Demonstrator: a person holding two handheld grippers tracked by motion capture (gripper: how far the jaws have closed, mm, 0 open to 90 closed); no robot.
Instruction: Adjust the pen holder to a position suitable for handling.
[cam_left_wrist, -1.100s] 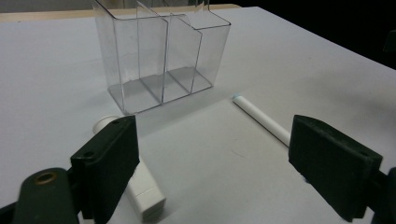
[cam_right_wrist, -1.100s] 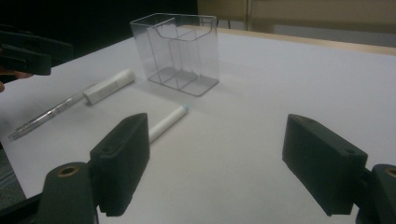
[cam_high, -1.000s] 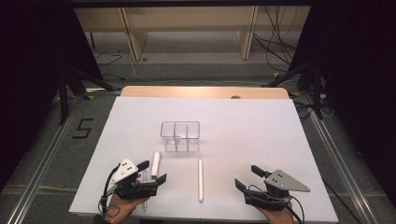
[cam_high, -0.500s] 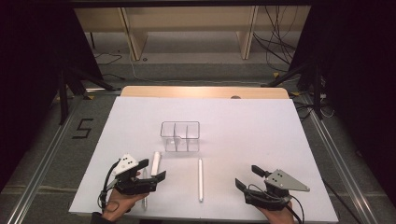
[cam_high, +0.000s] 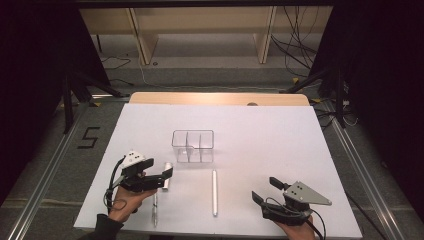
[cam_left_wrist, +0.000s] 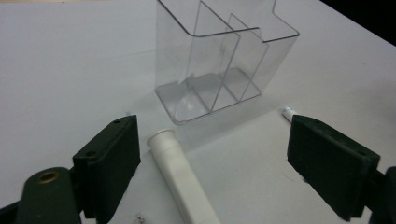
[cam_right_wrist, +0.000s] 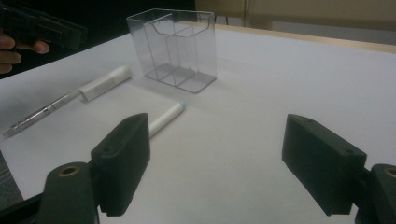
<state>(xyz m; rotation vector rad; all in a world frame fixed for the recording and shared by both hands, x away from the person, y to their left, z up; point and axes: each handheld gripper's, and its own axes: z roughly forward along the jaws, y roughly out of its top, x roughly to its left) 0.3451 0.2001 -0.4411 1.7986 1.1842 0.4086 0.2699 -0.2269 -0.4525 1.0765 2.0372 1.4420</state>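
White tabletop, clear plastic organizer standing upright near middle, three compartments, nothing seen inside. White marker lying flat just in front of organizer, lengthwise toward person, apart from organizer. White tube plus clear pen lying left of marker, tube nearer organizer, pen nearer tabletop's front edge; in right gripper view tube and pen end to end, contact unclear.

Left hand-held gripper held low over tube, jaws wide, nothing gripped; in left gripper view tube lies between the jaws nearer the left one, marker tip peeking at right jaw's top edge. Hand under it, dark sleeve at bottom edge.

Right hand-held gripper at front right of tabletop, well apart from marker, jaws wide, nothing gripped. Grey triangular plate on top. In right gripper view marker partly behind its left jaw, organizer farther off.

Black "5" on floor left of tabletop.
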